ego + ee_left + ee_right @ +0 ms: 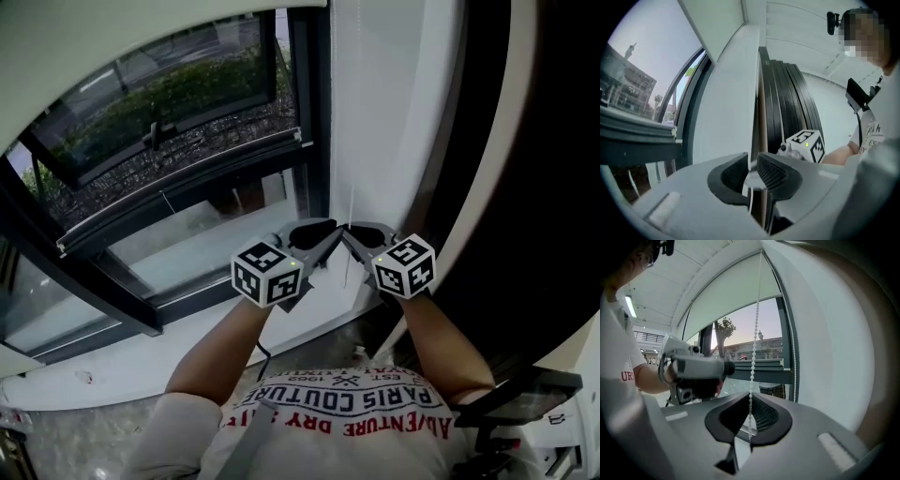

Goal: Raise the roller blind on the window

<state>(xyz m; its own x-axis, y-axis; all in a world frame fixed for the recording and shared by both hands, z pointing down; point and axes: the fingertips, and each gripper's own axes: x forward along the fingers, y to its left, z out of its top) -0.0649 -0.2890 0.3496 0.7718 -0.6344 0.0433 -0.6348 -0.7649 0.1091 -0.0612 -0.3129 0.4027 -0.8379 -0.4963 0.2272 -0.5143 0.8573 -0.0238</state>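
head view: left gripper (323, 236) & right gripper (361, 234) sit side by side at frame centre, tips nearly touching, in front of the window (314, 141) frame's right post. thin bead chain (352, 202) runs up from betw. them. shirt (347, 417) at bottom centre, print upside down: "paris couture", "adventure dry". smaller line above it too small to read.

left gripper view: jaws a little apart, pads not pressing. chain (752, 199) hangs in the narrow gap, lower centre. right gripper's marker cube (806, 145) just right of centre. shirt print at right edge unreadable.

right gripper view: jaws closed on the bead chain (754, 333), which runs straight up the middle to top of frame. roller blind (736, 291) covers the window's upper part, upper centre, w/ bare glass below its hem. left gripper (693, 369) mid left, beside chain. red "ur" on shirt at left edge.
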